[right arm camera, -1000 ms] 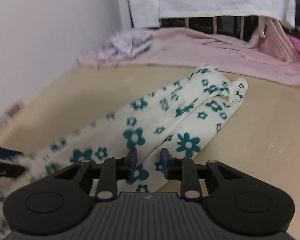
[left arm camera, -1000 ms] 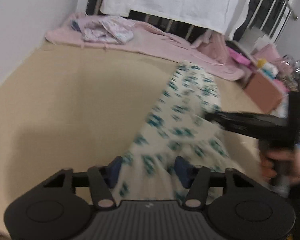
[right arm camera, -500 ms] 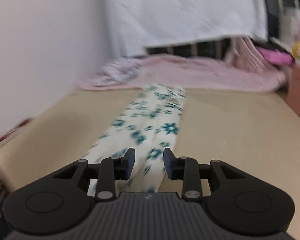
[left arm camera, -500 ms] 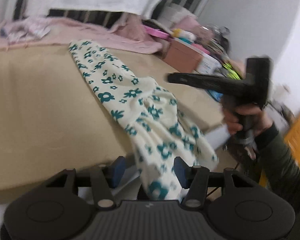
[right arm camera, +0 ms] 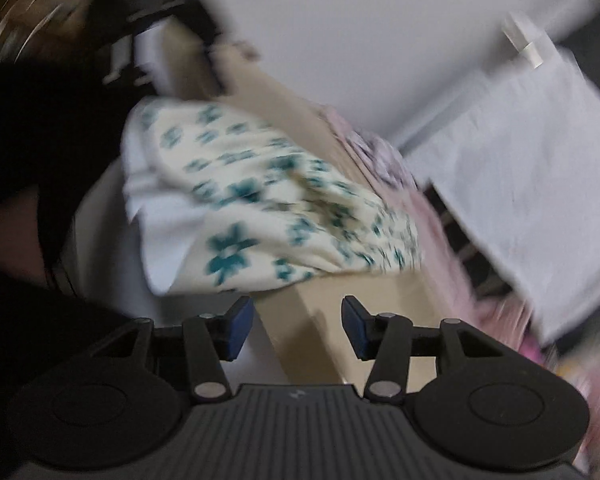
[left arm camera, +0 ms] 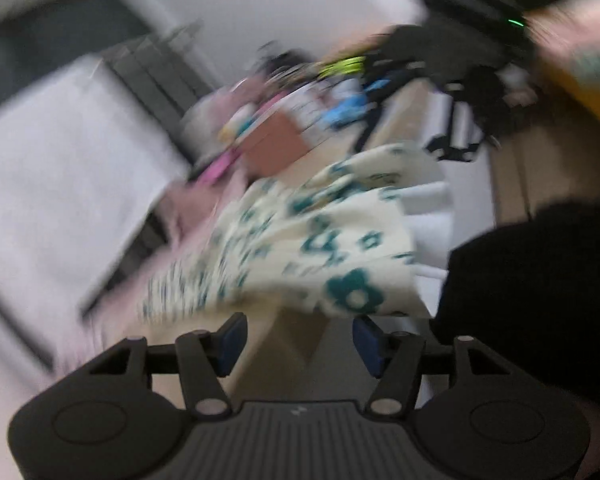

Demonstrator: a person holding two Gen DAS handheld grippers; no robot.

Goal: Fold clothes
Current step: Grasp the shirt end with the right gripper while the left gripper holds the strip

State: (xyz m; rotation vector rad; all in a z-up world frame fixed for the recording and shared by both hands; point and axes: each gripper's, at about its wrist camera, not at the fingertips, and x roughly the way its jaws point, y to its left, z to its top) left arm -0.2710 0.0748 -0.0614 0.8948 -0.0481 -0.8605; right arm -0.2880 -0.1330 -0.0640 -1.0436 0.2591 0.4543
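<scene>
Both views are tilted and blurred. A cream garment with teal flowers (left arm camera: 320,240) lies on the beige bed, its end hanging over the bed's edge. My left gripper (left arm camera: 298,340) sits just short of that hanging end, its jaws opening with nothing between the blue pads. In the right wrist view the same garment (right arm camera: 268,200) drapes over the bed corner, and my right gripper (right arm camera: 298,330) is below it, its jaws opening and empty. Neither gripper touches the cloth.
A white sheet (left arm camera: 60,168) hangs on a dark bed frame, with pink bedding (right arm camera: 440,232) beneath it. A brown box (left arm camera: 272,148) and cluttered items stand beyond the bed. The person's dark clothing (left arm camera: 540,300) fills one side of each view.
Both grippers let go of the flowered garment and drew back past the bed's edge. Both views rolled sharply. The right jaws went from nearly shut on cloth to wide apart.
</scene>
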